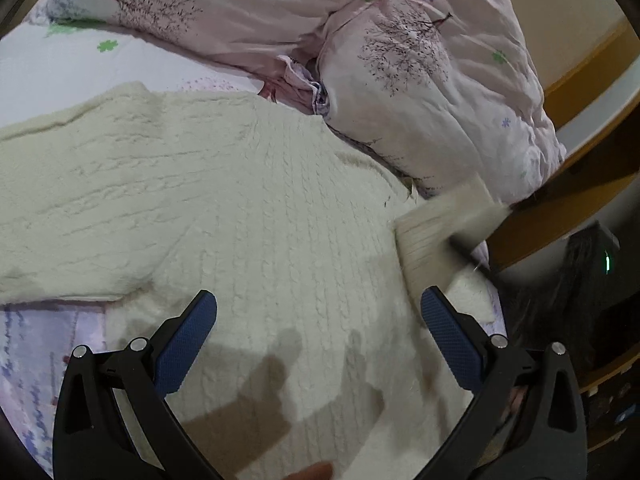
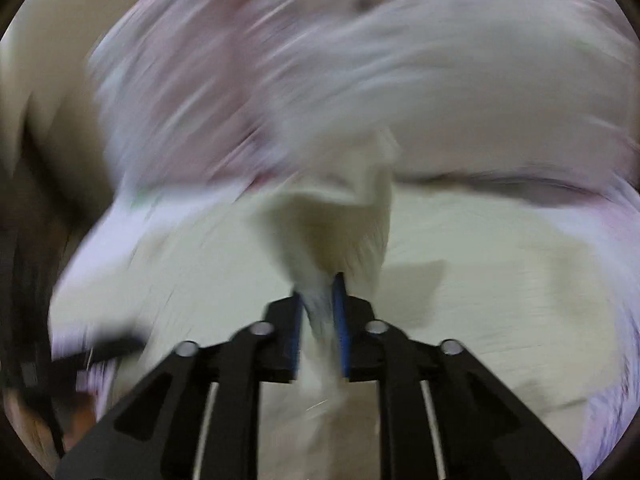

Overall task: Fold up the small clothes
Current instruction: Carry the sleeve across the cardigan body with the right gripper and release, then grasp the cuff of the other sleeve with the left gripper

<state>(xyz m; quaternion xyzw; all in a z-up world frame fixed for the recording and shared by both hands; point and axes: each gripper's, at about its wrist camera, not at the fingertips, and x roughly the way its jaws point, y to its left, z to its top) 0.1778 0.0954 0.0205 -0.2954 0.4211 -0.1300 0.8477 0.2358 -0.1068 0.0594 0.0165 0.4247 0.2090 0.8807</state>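
We see a cream cable-knit sweater (image 1: 256,216) spread flat across the bed, its body running toward us and one sleeve (image 1: 80,200) folded across to the left over the pale printed sheet (image 1: 36,356). Our left tongs (image 1: 319,312) hang just above the lower part of the knit with their blue pads (image 1: 188,344) spread wide apart and nothing between them; their shadow falls on the wool below. Behind the sweater lie two pink pillows (image 1: 432,80) printed with dark bare trees and small green and violet flowers, pushed together against the head of the bed. At the right edge of the left wrist view a ribbed cream cuff (image 1: 432,232) is lifted off the bed and smeared by motion, beside the wooden bed frame (image 1: 560,216). The right wrist view is heavily blurred, yet we can make out our right tongs (image 2: 320,292) drawn narrow, pinching a bunched fold of that same cream knit (image 2: 344,220), which rises in a peak from between the blue pads (image 2: 340,320) while the rest of the garment lies below it on the bed. The pink bedding (image 2: 224,80) streaks across the top of that view.
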